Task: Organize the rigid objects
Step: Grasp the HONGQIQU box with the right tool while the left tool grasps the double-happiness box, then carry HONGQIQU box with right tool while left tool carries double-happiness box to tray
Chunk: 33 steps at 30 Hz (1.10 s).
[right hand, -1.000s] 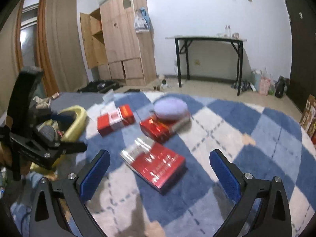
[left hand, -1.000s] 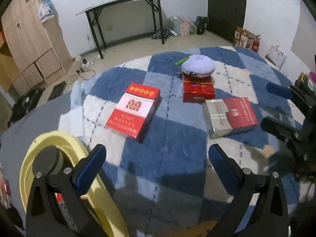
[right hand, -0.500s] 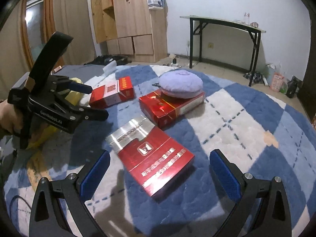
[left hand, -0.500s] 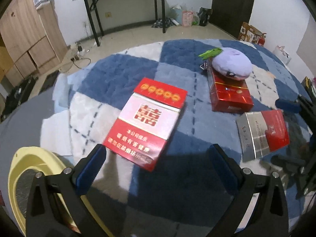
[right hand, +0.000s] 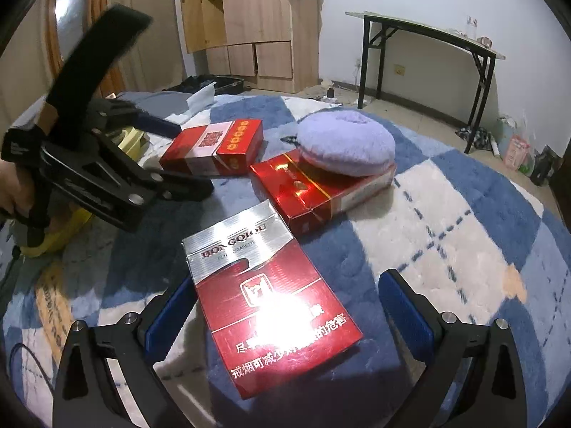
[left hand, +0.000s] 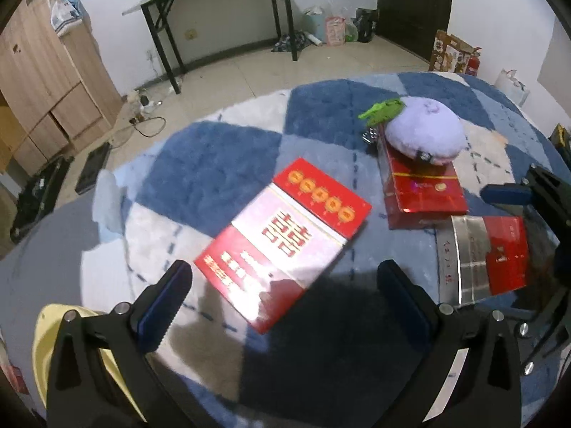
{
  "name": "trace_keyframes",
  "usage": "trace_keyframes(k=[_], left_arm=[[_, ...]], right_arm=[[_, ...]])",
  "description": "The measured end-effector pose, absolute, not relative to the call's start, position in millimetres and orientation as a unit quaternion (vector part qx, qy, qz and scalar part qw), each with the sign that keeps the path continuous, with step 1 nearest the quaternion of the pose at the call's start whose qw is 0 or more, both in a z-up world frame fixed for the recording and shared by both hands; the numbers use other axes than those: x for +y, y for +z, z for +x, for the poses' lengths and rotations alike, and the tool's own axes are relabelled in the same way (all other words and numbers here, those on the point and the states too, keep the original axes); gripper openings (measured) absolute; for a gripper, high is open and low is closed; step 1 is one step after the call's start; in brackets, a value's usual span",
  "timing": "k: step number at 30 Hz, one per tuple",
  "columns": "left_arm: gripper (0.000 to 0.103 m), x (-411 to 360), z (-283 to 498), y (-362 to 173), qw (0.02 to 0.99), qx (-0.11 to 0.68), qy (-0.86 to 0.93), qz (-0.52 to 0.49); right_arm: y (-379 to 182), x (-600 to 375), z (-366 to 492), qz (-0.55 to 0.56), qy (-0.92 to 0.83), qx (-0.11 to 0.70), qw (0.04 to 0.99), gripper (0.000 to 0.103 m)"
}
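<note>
Both grippers have been brought nearer the three cartons. The left gripper (left hand: 282,292) and right gripper (right hand: 285,303) are held apart, unclamped, over the blanket (right hand: 446,235).

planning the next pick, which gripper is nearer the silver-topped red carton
Right. The right gripper straddles the silver-topped red carton; the left gripper is beside it, over the double-happiness carton.
</note>
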State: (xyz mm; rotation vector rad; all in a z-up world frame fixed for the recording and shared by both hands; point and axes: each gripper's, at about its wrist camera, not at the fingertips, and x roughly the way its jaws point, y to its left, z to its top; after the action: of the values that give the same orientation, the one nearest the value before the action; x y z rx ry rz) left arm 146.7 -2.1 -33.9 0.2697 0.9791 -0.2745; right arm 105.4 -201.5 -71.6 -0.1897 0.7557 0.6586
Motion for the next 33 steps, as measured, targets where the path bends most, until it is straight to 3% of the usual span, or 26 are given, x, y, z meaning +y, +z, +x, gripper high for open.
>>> trace_keyframes(k=[7,11,14,16,18,21,22,25,33], left_arm=[[0.103,-5.1,164.9,-35.3,0.882,0.453,-0.109,0.071],[0.103,-16.6,172.1,-42.9,0.872,0.467,-0.107,0.105],[0.103,-17.8,175.2,-51.6,0.867,0.478,-0.106,0.091],[0.103,-15.2,174.6,-53.9,0.871,0.473,-0.109,0.073],[0.100,-12.5,169.8,-54.0,0.878,0.461,-0.110,0.065],[0.088,-8.4,159.8,-51.4,0.886,0.449,-0.099,0.055],[0.080,-8.1,155.4,-50.0,0.886,0.451,-0.100,0.054],[0.072,-8.1,137.5,-43.1,0.883,0.453,-0.110,0.051],[0.071,-21.9,139.4,-47.4,0.879,0.450,-0.136,0.080]], right_arm=[[-70.2,-201.4,100.4,-0.090,0.321,0.346,0.877,0.100],[-74.0,-198.2,100.9,-0.098,0.324,0.354,0.872,0.095],[-74.8,-194.5,97.0,-0.108,0.326,0.349,0.872,0.087],[-74.0,-194.1,94.1,-0.110,0.331,0.344,0.872,0.076],[-74.0,-194.8,91.9,-0.111,0.333,0.340,0.873,0.076],[-74.7,-197.6,91.3,-0.108,0.334,0.338,0.873,0.073],[-74.4,-199.5,91.1,-0.106,0.335,0.338,0.873,0.072],[-73.5,-203.3,90.0,-0.102,0.323,0.341,0.877,0.069],[-75.4,-217.0,86.0,-0.078,0.300,0.353,0.883,0.068]])
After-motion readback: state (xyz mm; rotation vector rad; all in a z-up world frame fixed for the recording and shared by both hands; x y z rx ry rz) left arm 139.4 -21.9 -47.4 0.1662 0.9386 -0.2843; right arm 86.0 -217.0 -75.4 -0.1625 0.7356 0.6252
